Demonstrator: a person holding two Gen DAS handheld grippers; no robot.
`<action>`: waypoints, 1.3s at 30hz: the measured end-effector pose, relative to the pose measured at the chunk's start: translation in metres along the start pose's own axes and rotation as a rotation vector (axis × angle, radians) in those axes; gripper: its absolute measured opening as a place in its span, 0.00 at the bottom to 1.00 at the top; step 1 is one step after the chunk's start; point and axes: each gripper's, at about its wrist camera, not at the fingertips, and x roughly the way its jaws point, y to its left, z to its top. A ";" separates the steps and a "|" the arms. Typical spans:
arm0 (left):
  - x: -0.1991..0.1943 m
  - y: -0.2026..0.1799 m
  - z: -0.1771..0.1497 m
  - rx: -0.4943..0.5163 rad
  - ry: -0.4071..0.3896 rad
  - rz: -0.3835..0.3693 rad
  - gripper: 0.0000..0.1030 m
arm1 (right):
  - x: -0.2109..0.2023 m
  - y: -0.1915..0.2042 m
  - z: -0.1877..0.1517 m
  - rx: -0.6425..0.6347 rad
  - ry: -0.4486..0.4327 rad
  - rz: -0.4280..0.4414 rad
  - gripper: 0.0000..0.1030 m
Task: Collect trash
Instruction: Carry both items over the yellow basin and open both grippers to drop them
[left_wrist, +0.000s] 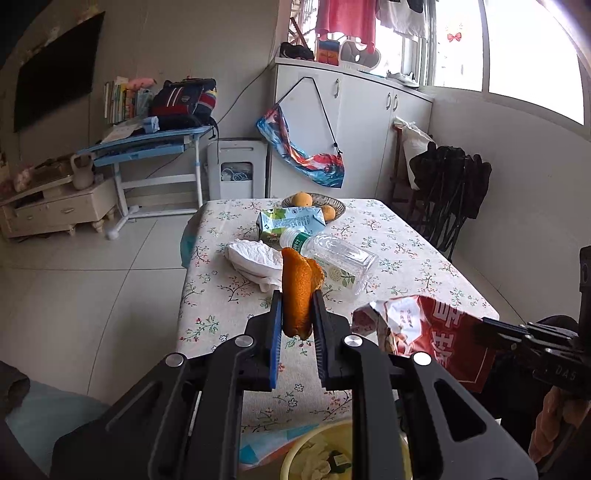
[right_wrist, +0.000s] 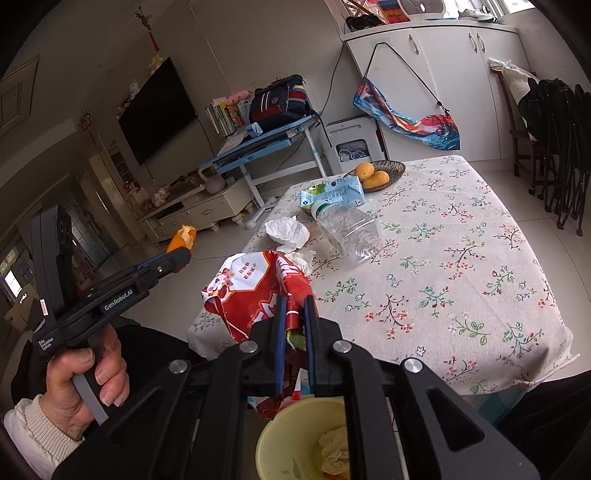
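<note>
My left gripper (left_wrist: 297, 299) is shut on an orange peel (left_wrist: 297, 291), held above the near end of the table; it also shows in the right wrist view (right_wrist: 181, 240). My right gripper (right_wrist: 294, 302) is shut on a red snack bag (right_wrist: 255, 295), which hangs over a yellow trash bin (right_wrist: 273, 443) below the table edge. The bin (left_wrist: 291, 461) holds crumpled paper. On the table lie a clear plastic bottle (left_wrist: 340, 264), a crumpled white tissue (left_wrist: 255, 260) and a green-and-white carton (left_wrist: 290, 221).
The table has a floral cloth (right_wrist: 461, 266). A wicker basket with mangoes (right_wrist: 380, 173) stands at its far end. Dark folded chairs (right_wrist: 557, 140) stand to the right. A blue desk (left_wrist: 147, 147) and white cabinet (left_wrist: 362, 122) are beyond.
</note>
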 end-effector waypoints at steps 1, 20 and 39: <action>-0.002 -0.001 0.000 0.000 -0.003 0.000 0.15 | 0.000 0.002 -0.003 -0.006 0.009 0.001 0.10; -0.043 -0.010 -0.004 0.013 -0.045 -0.008 0.15 | 0.020 0.019 -0.057 -0.061 0.219 -0.024 0.29; -0.027 -0.067 -0.070 0.150 0.158 -0.130 0.15 | -0.025 -0.021 -0.044 0.062 -0.034 -0.191 0.60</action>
